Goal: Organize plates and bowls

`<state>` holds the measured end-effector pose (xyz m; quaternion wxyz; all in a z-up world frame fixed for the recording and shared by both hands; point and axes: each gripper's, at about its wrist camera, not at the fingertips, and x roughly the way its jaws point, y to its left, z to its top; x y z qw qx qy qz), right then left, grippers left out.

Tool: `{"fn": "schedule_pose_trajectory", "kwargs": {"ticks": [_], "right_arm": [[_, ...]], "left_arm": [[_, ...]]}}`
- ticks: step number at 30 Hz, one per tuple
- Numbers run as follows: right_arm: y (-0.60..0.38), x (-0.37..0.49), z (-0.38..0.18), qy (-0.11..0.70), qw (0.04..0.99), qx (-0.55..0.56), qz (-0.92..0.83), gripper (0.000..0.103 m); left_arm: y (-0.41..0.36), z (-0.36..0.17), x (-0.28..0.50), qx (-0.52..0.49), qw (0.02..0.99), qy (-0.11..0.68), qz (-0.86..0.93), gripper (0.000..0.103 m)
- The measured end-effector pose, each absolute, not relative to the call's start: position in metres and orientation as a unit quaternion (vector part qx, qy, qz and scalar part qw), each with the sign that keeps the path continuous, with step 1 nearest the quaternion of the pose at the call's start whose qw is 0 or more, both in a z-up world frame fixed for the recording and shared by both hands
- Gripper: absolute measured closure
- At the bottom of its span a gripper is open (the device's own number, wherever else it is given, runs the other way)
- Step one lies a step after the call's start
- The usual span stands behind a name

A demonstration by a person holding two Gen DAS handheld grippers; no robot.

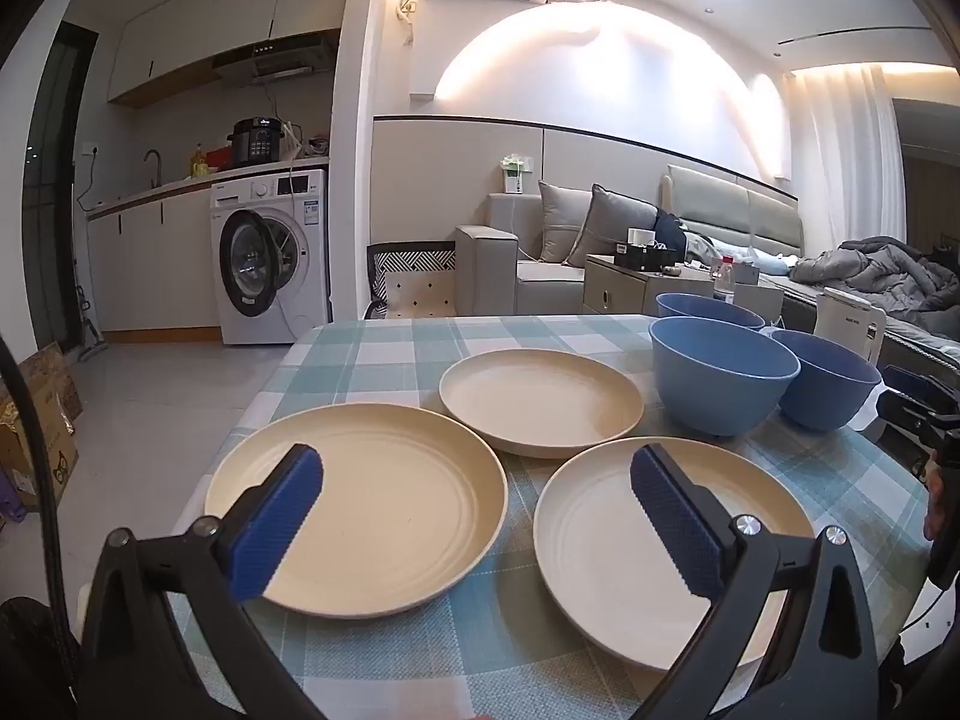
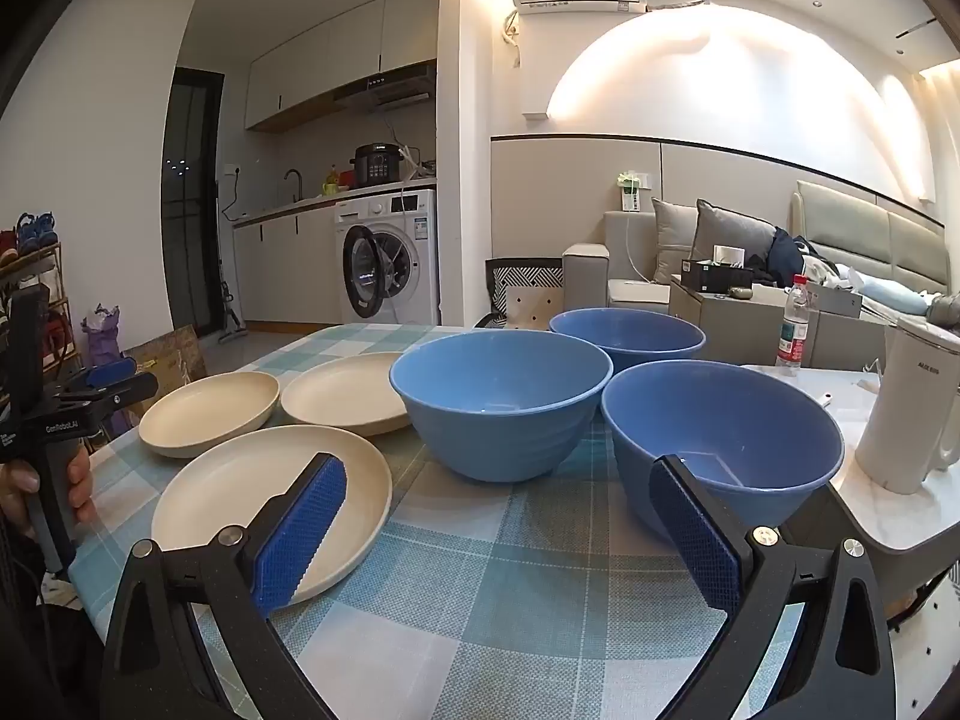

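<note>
Hovering wide open and empty over the checked tablecloth (image 1: pixel 384 354), the left gripper (image 1: pixel 477 531) faces three unstacked cream plates (image 1: pixel 540 402) and the right gripper (image 2: pixel 498 534) three separate blue bowls (image 2: pixel 501 402), likely ready for stacking.

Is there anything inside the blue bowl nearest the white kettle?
Nothing shows inside the blue bowl nearest the white kettle; its square base is bare. The right gripper's pad covers a small strip of the near inner wall, which cannot be checked. White kettle stands beside it.
</note>
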<state>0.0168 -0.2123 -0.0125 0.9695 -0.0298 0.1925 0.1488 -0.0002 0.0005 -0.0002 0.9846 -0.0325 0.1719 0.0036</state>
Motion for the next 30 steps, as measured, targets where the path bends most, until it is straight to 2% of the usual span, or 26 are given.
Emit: {"fn": "schedule_pose_trajectory", "kwargs": {"ticks": [30], "right_arm": [[-0.2114, 0.0163, -0.0122, 0.19, 0.97, -0.035, 0.148, 0.0]], "left_arm": [[0.0023, 0.0012, -0.0006, -0.029, 0.985, 0.171, 0.007, 0.0]]}}
